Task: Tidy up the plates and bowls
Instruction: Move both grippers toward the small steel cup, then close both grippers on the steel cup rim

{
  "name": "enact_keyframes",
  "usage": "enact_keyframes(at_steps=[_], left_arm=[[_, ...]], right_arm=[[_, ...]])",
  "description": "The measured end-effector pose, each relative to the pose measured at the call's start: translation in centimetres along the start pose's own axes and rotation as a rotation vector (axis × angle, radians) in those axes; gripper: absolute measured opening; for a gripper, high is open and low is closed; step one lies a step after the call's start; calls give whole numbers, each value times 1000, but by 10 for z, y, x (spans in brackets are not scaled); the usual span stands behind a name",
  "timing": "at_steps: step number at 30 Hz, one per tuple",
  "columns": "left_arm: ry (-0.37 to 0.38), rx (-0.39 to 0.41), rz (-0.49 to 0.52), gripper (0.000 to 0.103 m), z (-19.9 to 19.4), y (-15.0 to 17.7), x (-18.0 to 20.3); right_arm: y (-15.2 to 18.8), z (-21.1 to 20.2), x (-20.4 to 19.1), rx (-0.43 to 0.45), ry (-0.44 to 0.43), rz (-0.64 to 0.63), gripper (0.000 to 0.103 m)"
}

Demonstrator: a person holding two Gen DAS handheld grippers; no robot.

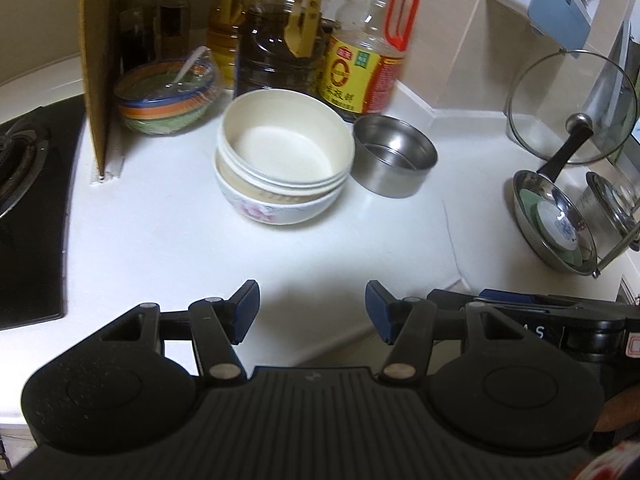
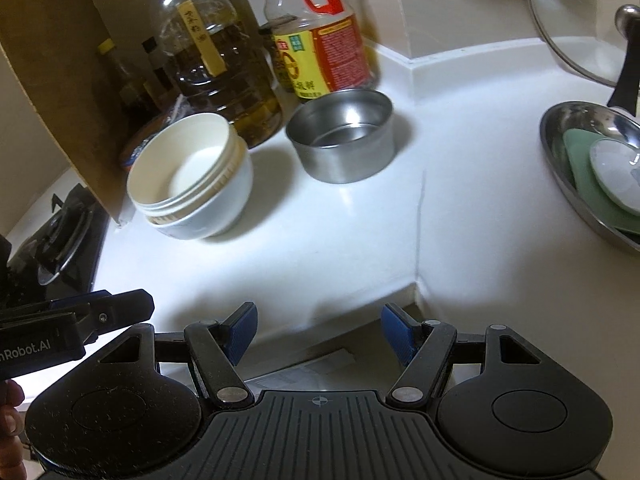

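The white counter (image 1: 160, 240) stretches ahead of both pairs of fingers, and its front edge lies right under the right gripper's (image 2: 319, 334) tips, so anything dragged back toward them could slide off. Beyond the fingers, well apart from them, tall oil bottles (image 2: 224, 80) crowd the back; a wide reach for a bowl could knock one over.

Ahead of the left gripper (image 1: 312, 310) sits the cream bowl (image 1: 286, 144), nested crookedly in a floral bowl (image 1: 276, 208). The tilt means a pinch on the top rim may lever it out or tip the pair. Just right of them the steel bowl (image 1: 394, 156) stands apart; its smooth wall could slip between the pads.

Far right of the fingers, a steel plate (image 2: 560, 160) holds smaller dishes near a leaning glass lid (image 1: 572, 108).

Both grippers are spread wide and hold nothing.
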State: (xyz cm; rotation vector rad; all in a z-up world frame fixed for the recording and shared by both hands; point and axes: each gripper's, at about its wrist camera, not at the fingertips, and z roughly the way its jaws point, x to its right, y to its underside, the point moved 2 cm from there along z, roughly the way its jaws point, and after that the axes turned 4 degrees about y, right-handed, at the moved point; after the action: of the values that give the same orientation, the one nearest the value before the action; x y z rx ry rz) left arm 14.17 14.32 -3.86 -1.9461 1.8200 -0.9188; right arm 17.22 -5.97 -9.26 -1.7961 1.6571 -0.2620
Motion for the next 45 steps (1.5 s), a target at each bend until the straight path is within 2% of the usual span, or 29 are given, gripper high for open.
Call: enact_keyframes(at_steps=[17,25,32,37,41,45], left_arm=[[13,-44,36,56,47,-21,59],[-9,11,58,55,75,-52,81],[-70,68,49,55,101,-86,93],[-127,80,29,55,118,-106,91],[-174,71,25,54,134,-115,88],[-194,49,23,45,148,-121,83]], right_arm=[[-32,1,56,-9,54,38,69],[-63,10,77,46,57,37,68],[-108,21,78,127,8,3,67],[-135,46,80,124,-45,-29,52],[-148,69,77,109,-76,-60,44],[-158,88,73,93,-94,-92,38]])
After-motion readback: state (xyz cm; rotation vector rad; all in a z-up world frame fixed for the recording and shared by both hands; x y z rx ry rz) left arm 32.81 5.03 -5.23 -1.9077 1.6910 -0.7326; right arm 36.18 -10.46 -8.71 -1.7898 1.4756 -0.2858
